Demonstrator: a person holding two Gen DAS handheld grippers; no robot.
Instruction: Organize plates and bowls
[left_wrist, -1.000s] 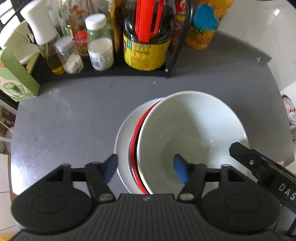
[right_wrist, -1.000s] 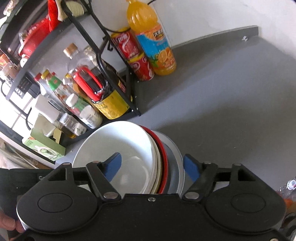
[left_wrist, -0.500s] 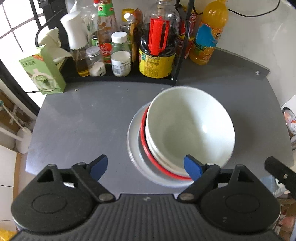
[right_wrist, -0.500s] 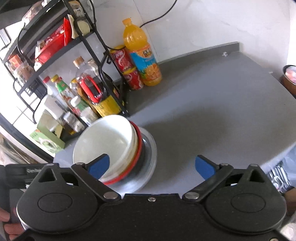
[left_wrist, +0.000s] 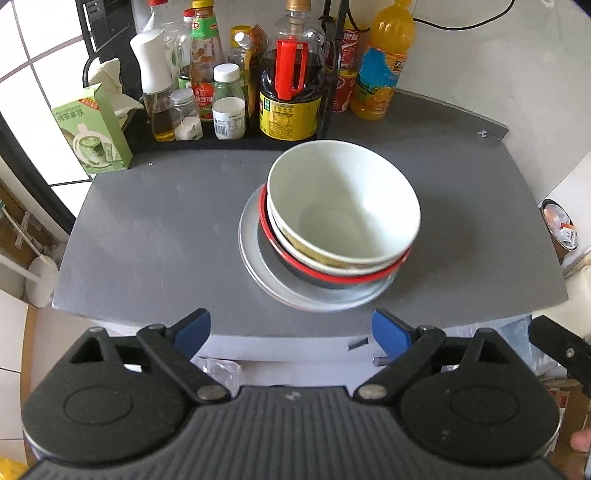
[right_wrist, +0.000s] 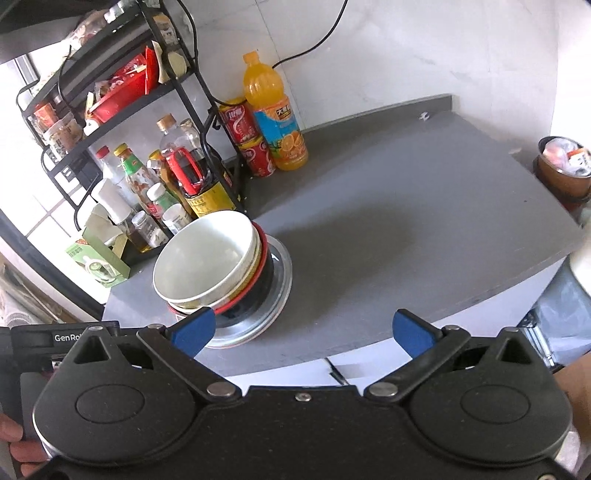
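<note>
Stack (left_wrist: 343, 221) mid-table (left_wrist: 147, 240) | right side bare | both jaws wide, empty, just opened

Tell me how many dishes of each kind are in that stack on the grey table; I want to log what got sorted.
White bowls: 2, the top bowl nested in a second bowl with a yellowish pattern
Red-rimmed black bowl: 1
Silver plate at the bottom: 1
Total: 4, as far as the stack shows; anything hidden inside cannot be told.
</note>
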